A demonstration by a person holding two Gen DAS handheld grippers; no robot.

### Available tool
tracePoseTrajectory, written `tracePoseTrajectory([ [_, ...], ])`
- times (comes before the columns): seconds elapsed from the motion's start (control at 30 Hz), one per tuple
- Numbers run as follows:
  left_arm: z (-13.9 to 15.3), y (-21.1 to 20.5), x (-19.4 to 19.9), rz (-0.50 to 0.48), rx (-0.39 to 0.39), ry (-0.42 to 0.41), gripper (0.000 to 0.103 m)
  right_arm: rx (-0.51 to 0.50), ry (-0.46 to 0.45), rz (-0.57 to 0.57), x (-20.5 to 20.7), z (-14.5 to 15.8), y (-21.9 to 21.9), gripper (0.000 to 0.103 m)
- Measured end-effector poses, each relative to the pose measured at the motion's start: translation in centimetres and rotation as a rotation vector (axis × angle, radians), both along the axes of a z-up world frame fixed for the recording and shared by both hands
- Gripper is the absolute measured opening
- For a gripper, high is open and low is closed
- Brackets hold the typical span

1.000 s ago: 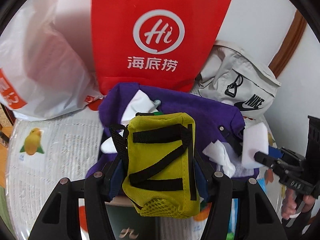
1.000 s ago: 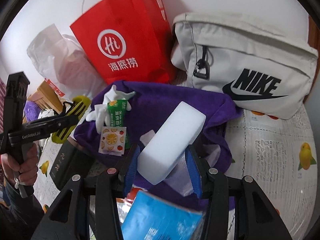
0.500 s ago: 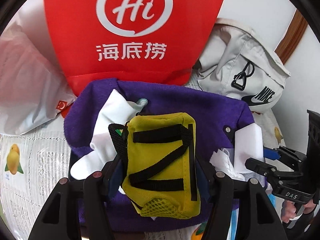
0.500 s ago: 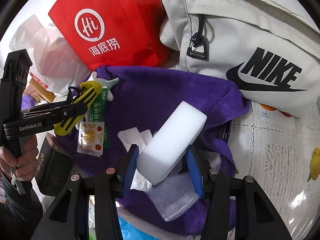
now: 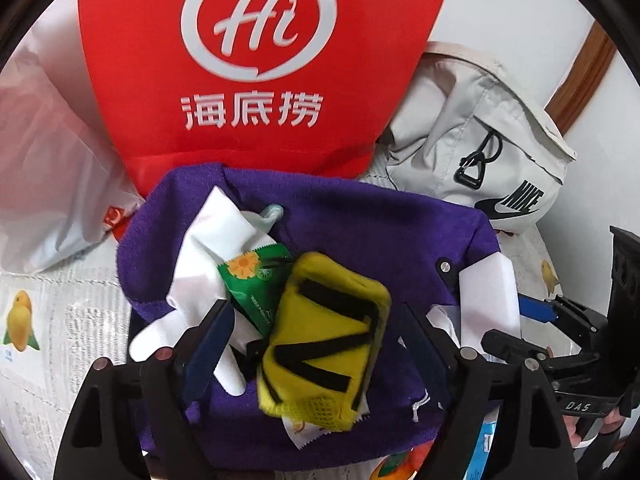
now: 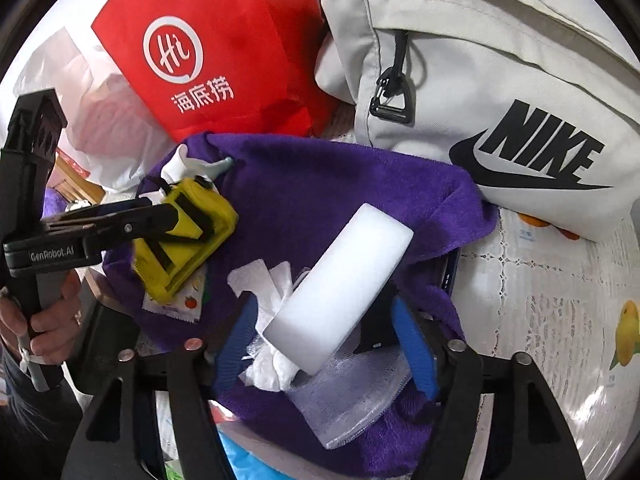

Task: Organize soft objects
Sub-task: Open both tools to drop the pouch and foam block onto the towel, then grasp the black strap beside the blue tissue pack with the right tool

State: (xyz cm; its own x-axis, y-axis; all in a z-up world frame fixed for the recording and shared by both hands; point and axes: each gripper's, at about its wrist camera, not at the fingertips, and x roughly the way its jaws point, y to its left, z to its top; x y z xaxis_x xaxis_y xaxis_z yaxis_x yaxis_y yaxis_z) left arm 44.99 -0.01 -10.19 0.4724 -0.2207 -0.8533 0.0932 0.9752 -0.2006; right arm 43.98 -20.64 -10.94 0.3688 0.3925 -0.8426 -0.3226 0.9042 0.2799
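Bench [image 6: 560, 300]: covered with a white lace-pattern cloth printed with yellow fruit.
Red bag [image 5: 256, 60]: stands at the far side, white logo facing the cameras.
Grey bag [image 6: 480, 72]: lies far right, just beside the red bag, black logo on its side.
Purple towel [image 5: 360, 224]: spread in the middle, near edge toward the cameras, far edge against both bags; everything soft lies on it.
White sponge [image 6: 344, 280]: right part of the towel, long axis slanting from near-left to far-right, far end raised.
Yellow pouch [image 5: 324, 340]: left part of the towel, black straps up, long axis running near to far, tilted a little right at the far end; it rests on a green packet [image 5: 256, 284] and white socks [image 5: 216, 248].
Left gripper [image 5: 316, 344]: fingers apart and opening; the pouch lies between them, pads clear of it.
Right gripper [image 6: 324, 344]: fingers apart and opening; the sponge lies between them, untouched.
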Motion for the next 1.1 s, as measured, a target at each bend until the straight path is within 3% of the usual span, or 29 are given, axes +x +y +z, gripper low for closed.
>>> tracePoseTrajectory([
  [0.27, 2.0, 0.3, -1.6, 0.000, 0.032, -0.034, 0.083, -0.012, -0.028, -0.023, -1.3, 2.0, -0.4, 0.072],
  [0.53, 4.1, 1.7, -5.9, 0.006, 0.007, -0.071, 0.083, 0.022, -0.078, -0.066, -5.0, 5.0, -1.0, 0.072],
  [0.9, 5.5, 3.7, -15.5, 0.027, 0.022, -0.095, 0.083, 0.047, -0.146, -0.059, -15.5, 6.6, 0.1, 0.072],
  [1.1, 5.1, 5.2, -20.6, 0.070, -0.011, -0.095, 0.083, -0.017, -0.190, 0.084, -20.9, 5.4, 4.1, 0.070],
])
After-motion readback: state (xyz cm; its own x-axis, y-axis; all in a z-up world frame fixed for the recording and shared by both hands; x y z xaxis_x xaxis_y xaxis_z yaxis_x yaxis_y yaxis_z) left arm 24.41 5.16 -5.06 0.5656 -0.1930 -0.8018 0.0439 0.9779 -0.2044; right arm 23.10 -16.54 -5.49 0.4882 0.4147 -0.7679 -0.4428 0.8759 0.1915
